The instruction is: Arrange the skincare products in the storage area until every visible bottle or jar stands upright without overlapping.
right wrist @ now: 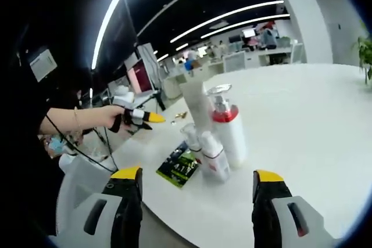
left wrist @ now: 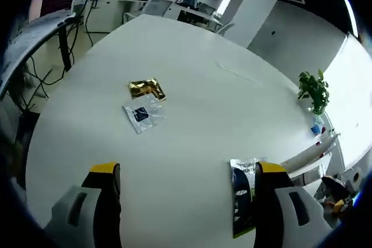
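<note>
In the right gripper view several skincare products stand upright in a tight cluster on the white table (right wrist: 302, 120). They are a tall white pump bottle (right wrist: 228, 129) with a red band, a small white bottle (right wrist: 213, 156), a small clear-capped bottle (right wrist: 189, 134) and a tall white tube (right wrist: 195, 104). A dark green packet (right wrist: 181, 168) lies flat beside them. My right gripper (right wrist: 196, 185) is open just short of the cluster. A person's hand holds my left gripper (right wrist: 152, 119) beyond the bottles. In its own view the left gripper (left wrist: 187, 179) is open and the green packet (left wrist: 241, 201) lies by its right jaw.
A gold sachet (left wrist: 147, 89) and a clear sachet with a blue label (left wrist: 143, 114) lie flat mid-table. A potted plant (left wrist: 314, 90) stands at the table's far right edge. Desks and cables (left wrist: 64, 50) lie beyond the left edge. Office desks (right wrist: 244, 56) fill the background.
</note>
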Demonstrator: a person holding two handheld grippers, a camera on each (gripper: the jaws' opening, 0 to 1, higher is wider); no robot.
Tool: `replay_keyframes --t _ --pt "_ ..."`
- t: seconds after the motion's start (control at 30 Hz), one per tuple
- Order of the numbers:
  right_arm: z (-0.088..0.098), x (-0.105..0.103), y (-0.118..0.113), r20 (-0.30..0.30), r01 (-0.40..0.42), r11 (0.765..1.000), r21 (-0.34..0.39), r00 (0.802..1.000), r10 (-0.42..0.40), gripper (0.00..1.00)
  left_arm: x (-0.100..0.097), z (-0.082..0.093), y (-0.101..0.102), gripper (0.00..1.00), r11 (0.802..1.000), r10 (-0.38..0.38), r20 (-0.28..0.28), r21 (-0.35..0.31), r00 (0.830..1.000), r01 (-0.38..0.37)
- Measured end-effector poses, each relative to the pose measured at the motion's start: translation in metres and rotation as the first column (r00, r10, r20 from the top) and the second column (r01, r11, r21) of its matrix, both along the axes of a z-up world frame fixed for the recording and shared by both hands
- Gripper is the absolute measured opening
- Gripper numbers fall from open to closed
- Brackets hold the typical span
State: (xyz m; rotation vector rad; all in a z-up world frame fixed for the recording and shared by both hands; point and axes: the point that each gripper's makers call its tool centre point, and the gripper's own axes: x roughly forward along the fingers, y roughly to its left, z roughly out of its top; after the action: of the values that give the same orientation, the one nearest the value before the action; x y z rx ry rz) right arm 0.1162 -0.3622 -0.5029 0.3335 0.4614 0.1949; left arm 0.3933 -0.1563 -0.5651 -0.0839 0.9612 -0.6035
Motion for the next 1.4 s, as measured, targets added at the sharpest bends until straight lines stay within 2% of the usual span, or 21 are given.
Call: replay_keyframes --t 0.13,0.23,0.3,0.37,0.43,0.5,0.57,0.63,0.77,0.87,0.9,0.97,1.17,1.3,1.4 --pt "-0.002 0.000 -0.003 -0.004 0.010 1.000 -0.001 1.000 -0.010 0.81 0.008 -0.004 -0.005 0.88 1.000 0.001 -0.022 0.020 1.000 0.000" --pt "-0.002 0.000 -0.003 -0.007 0.015 1.000 0.004 1.000 -0.015 0.81 0.013 -0.008 -0.011 0.86 1.000 0.010 -0.058 0.027 0.998 -0.009" --pt "-0.003 0.000 -0.003 -0.010 0.013 1.000 0.000 1.000 -0.013 0.81 0.007 -0.008 -0.012 0.87 0.999 0.017 -0.080 0.030 0.997 -0.015" --pt "-0.003 -0.001 -0.003 -0.010 0.010 1.000 -0.004 1.000 -0.010 0.81 0.017 -0.012 -0.016 0.86 0.998 0.029 -0.102 0.051 0.994 -0.024" --pt "-0.003 -0.001 -0.003 -0.012 0.011 1.000 -0.010 1.000 -0.011 0.81 0.020 -0.013 -0.017 0.86 0.997 0.032 -0.111 0.073 0.993 -0.024" --pt "-0.003 -0.001 -0.004 -0.010 0.017 1.000 -0.008 1.000 -0.017 0.81 0.016 -0.013 -0.015 0.86 0.995 0.025 -0.111 0.094 0.993 -0.015" --pt "-0.003 -0.001 -0.006 -0.007 0.028 1.000 -0.002 1.000 -0.028 0.80 0.029 -0.015 -0.014 0.85 0.994 0.026 -0.110 0.111 0.994 -0.014" --pt "-0.002 -0.001 -0.007 -0.004 0.034 0.999 0.006 0.999 -0.034 0.80 0.024 -0.015 -0.008 0.84 0.992 0.030 -0.104 0.122 0.994 -0.017" --pt "-0.001 0.000 -0.008 0.001 0.043 0.999 0.006 0.999 -0.043 0.80 0.042 -0.023 -0.014 0.81 0.987 0.067 -0.101 0.155 0.993 -0.051" --pt "-0.002 0.000 -0.009 -0.002 0.045 0.999 0.009 0.999 -0.045 0.80 0.046 -0.027 -0.014 0.80 0.982 0.077 -0.103 0.178 0.992 -0.058" --pt "-0.002 0.000 -0.009 -0.002 0.047 0.999 0.010 0.999 -0.047 0.80 0.047 -0.029 -0.011 0.80 0.977 0.108 -0.111 0.196 0.988 -0.084" --pt "-0.002 0.000 -0.011 -0.003 0.052 0.999 0.015 0.999 -0.052 0.80 0.059 -0.031 -0.015 0.80 0.976 0.131 -0.109 0.190 0.985 -0.109" --pt "-0.003 0.001 -0.012 -0.008 0.058 0.998 0.020 0.998 -0.058 0.80 0.051 -0.033 -0.009 0.74 0.964 0.170 -0.098 0.225 0.981 -0.144" --pt "-0.004 0.001 -0.014 -0.010 0.063 0.998 0.021 0.998 -0.063 0.80 0.073 -0.037 -0.006 0.70 0.958 0.195 -0.083 0.229 0.977 -0.171" --pt "-0.004 0.001 -0.015 -0.014 0.071 0.997 0.021 0.997 -0.071 0.80 0.074 -0.039 -0.005 0.68 0.950 0.227 -0.085 0.241 0.970 -0.201"
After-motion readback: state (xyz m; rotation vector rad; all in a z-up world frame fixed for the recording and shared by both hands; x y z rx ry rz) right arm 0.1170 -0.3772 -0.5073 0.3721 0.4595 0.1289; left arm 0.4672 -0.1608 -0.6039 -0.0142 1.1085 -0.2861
